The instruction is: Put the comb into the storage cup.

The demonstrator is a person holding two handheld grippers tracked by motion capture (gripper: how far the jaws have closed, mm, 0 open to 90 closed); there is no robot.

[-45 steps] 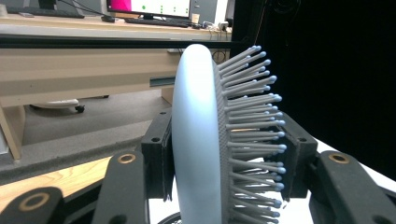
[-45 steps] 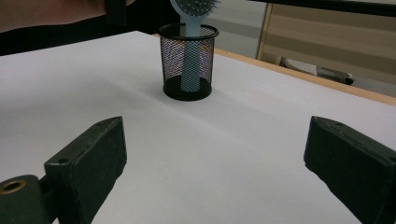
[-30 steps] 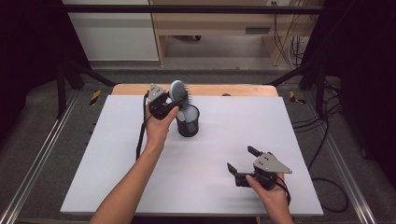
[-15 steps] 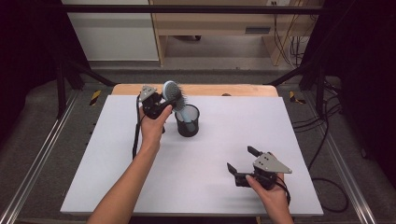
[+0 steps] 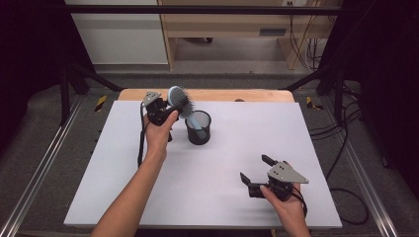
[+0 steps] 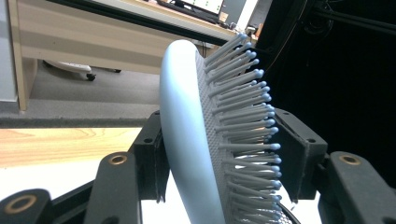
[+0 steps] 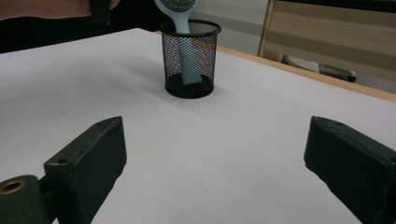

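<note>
While the left gripper [image 5: 170, 109] holds the brush [image 5: 179, 98] by its head, the handle stands inside the cup [image 5: 198, 129], a black mesh container on the white table [image 5: 148, 197]. In the left gripper view the jaws stand on either side of the brush [image 6: 196, 140] head: one pad lies against the smooth pale-blue back, the other meets the bristle tips. The grip is a clamp on the brush, with the jaws partly apart to fit the head. The head tilts away from the cup toward the left gripper, so the brush leans and is not upright.

In the high view the cup stands near the far edge of the table, just right of the left hand [image 5: 159, 136]. In the right gripper view the brush [image 7: 180, 18] handle passes down through the cup [image 7: 189, 58] rim and shows through the mesh, reaching toward the base.

The right gripper [image 5: 254, 173] rests near the front right corner of the table, well apart from the cup. Its jaws stand wide apart with nothing between them, and they point toward the cup across bare table surface. The right hand [image 5: 286, 207] grips it from behind.
</note>
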